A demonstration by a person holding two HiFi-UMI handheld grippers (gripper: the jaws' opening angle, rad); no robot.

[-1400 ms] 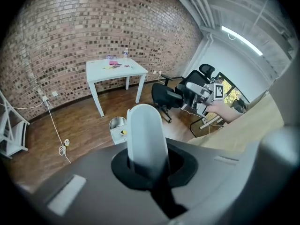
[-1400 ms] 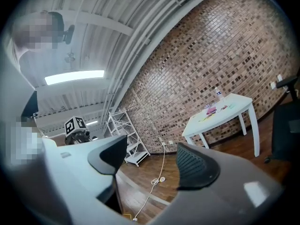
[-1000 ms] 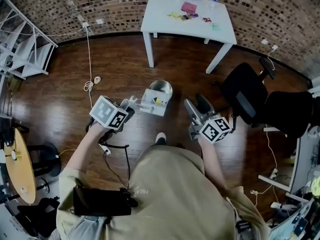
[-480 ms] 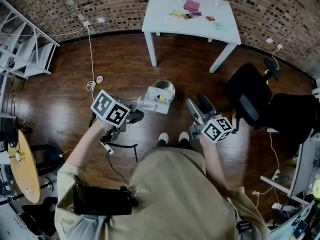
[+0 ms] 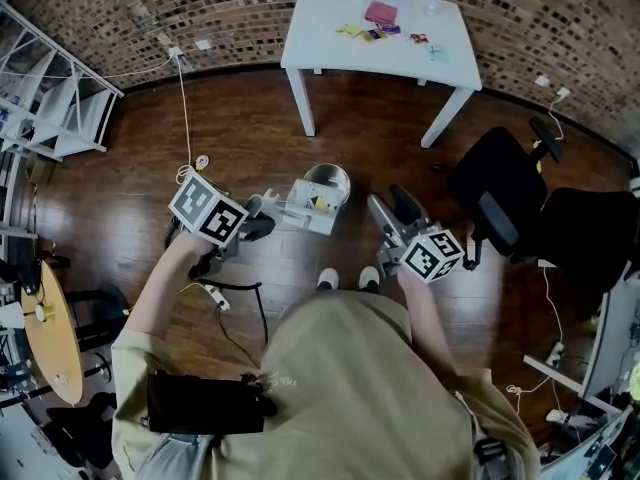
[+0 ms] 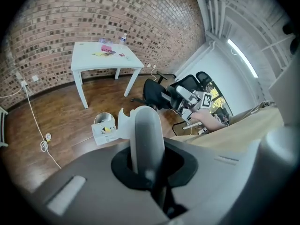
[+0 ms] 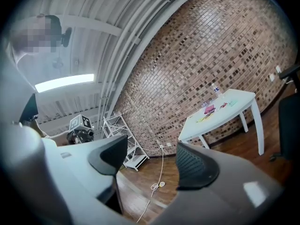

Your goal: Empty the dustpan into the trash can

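**Head view, centre.** The white dustpan (image 5: 303, 208) is held above the wooden floor (image 5: 240, 128), its front edge at the rim of the small silver trash can (image 5: 330, 176). I cannot tell whether the two touch. A yellow scrap (image 5: 316, 203) lies in the pan.

My left gripper (image 5: 256, 218), left of centre, has its jaws clamped tight on the dustpan's grey handle (image 6: 146, 135), which runs up the middle of the left gripper view.

My right gripper (image 5: 384, 211), right of centre, carries nothing. Its jaws stand slightly apart, with only floor between them in the right gripper view.

**Surroundings.** White table (image 5: 400, 53), top centre; black office chair (image 5: 490, 193), right; white cable (image 5: 187, 118), upper left.
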